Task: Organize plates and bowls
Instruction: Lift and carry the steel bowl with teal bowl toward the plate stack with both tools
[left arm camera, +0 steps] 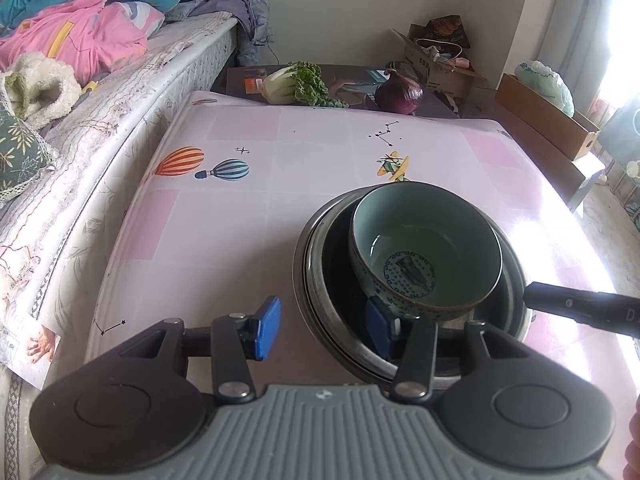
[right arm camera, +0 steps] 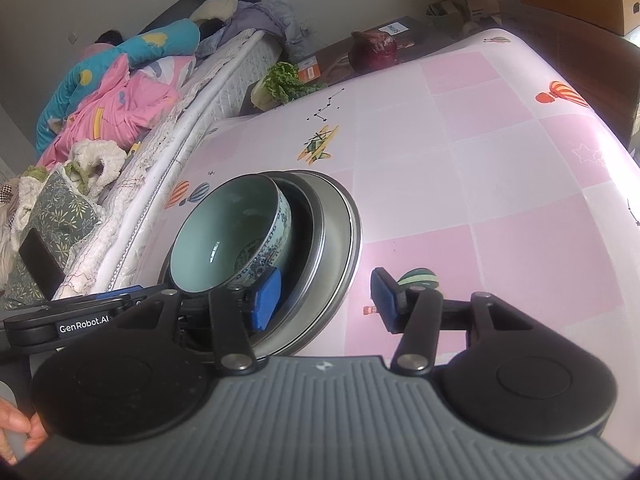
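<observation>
Nearest us, the left gripper (left arm camera: 323, 328) has its fingers (left arm camera: 267, 328) parted around the near rim of a steel pan (left arm camera: 316, 280), one blue pad outside it and one inside, neither pressing that we can see. The right gripper (right arm camera: 326, 300) straddles the same pan (right arm camera: 340, 240) from the other side, fingers (right arm camera: 266, 300) likewise apart and holding nothing. Inside the pan a dark plate (left arm camera: 336, 264) lies, and on it sits a teal bowl (left arm camera: 424, 248), empty, with a round printed pattern on its bottom. The stack rests on the pink checked counter (left arm camera: 240, 208). Beyond the far edge lie a cabbage (left arm camera: 296, 86) and a red onion (left arm camera: 399, 94); further back, a cardboard box (left arm camera: 544, 116) holds a bag.
</observation>
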Available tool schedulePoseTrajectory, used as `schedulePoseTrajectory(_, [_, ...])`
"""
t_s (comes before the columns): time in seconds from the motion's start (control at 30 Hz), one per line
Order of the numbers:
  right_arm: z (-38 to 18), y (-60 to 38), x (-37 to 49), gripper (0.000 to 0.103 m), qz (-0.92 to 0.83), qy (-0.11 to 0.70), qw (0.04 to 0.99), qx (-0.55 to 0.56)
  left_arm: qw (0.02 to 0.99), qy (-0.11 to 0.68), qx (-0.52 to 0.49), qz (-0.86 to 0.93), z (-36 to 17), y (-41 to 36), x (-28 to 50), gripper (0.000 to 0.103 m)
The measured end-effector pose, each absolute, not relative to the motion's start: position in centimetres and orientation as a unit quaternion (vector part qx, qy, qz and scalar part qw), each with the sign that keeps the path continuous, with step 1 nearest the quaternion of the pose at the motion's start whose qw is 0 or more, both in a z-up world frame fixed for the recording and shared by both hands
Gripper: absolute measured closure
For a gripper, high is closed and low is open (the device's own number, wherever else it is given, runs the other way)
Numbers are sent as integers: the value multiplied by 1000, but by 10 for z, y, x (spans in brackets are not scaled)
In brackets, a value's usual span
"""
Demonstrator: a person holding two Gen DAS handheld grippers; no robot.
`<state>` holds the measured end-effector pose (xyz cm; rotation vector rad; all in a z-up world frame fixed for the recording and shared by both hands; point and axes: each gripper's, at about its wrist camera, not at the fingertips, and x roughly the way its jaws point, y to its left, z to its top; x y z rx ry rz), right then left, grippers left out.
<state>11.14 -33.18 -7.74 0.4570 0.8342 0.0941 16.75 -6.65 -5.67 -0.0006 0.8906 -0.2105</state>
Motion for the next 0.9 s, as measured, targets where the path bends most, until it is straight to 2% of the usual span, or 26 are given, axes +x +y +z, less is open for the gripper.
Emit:
schedulePoseTrajectory(0.27, [-76,-327,107,54,41,392,893,220,911,398,-29,-100,-56,-53,161,56])
schedulePoseTrajectory(0.53, [-75,-322,101,55,23,372,905,204,914,387,-42,-115,-59,-49,166,72])
schedulePoseTrajectory(0.6, [-75,-321,103,59,26,368,908,199,912,390,-42,-121,-62,-51,168,81])
schedulePoseTrajectory(0.7, [-78,-319,108,67,32,368,909,194,907,400,-46,-125,-67,-53,171,87])
schedulePoseTrajectory(0.9, [-86,-316,120,79,46,375,905,197,904,405,-42,-129,-70,-55,174,89])
